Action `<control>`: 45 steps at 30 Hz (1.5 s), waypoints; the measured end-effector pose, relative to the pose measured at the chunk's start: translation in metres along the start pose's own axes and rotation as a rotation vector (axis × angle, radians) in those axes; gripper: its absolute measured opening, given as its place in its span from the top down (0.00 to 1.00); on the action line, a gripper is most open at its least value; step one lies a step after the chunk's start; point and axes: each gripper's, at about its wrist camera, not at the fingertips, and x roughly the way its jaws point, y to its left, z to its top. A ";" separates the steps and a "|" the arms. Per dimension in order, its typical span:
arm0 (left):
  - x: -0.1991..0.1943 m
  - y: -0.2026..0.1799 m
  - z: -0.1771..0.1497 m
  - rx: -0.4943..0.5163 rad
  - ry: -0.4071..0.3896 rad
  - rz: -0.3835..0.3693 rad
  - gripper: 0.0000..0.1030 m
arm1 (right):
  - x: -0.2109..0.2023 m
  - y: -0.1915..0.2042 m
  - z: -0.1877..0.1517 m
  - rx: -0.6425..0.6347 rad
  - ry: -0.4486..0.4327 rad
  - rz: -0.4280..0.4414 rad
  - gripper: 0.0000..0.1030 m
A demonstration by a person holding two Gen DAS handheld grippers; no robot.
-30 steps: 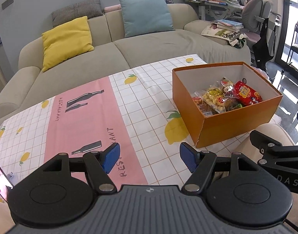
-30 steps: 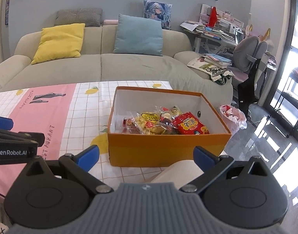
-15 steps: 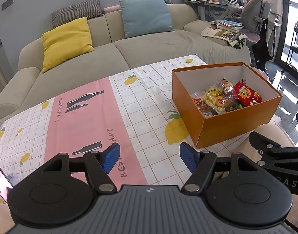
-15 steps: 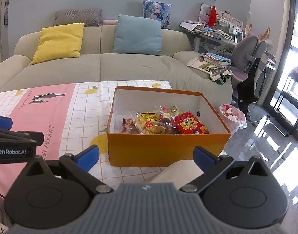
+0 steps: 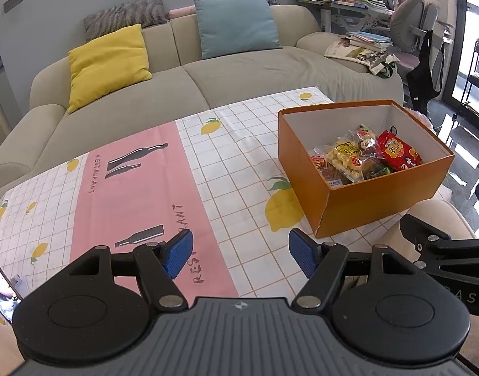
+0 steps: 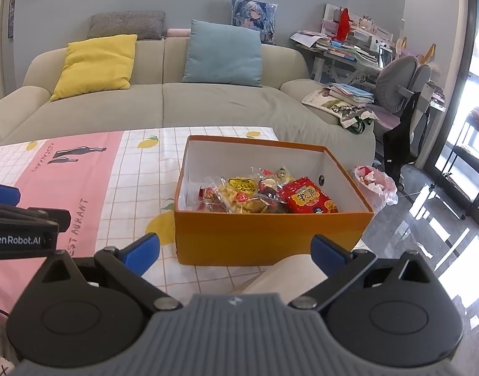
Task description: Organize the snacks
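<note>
A: Where are the crinkly packaged snacks (image 6: 264, 194) kept?
B: Inside the open orange cardboard box (image 6: 271, 238), on the lemon-print tablecloth (image 5: 239, 163).
A: And the tongs?
B: Left gripper (image 5: 241, 252) and right gripper (image 6: 234, 252) are held spread, nothing pinched.

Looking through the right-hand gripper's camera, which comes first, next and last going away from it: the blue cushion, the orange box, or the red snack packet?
From the right gripper, in the right wrist view:
1. Orange box, just ahead on the tablecloth.
2. Red snack packet, inside the box, toward its right side.
3. Blue cushion, far behind, upright against the sofa back.
</note>
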 end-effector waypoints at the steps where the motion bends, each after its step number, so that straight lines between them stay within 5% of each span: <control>1: 0.000 0.000 0.000 -0.002 0.000 0.000 0.20 | 0.000 0.000 0.000 0.000 0.000 0.000 0.03; 45: -0.003 0.000 -0.005 -0.028 0.005 -0.013 0.20 | 0.004 0.000 -0.002 -0.001 0.034 0.018 0.03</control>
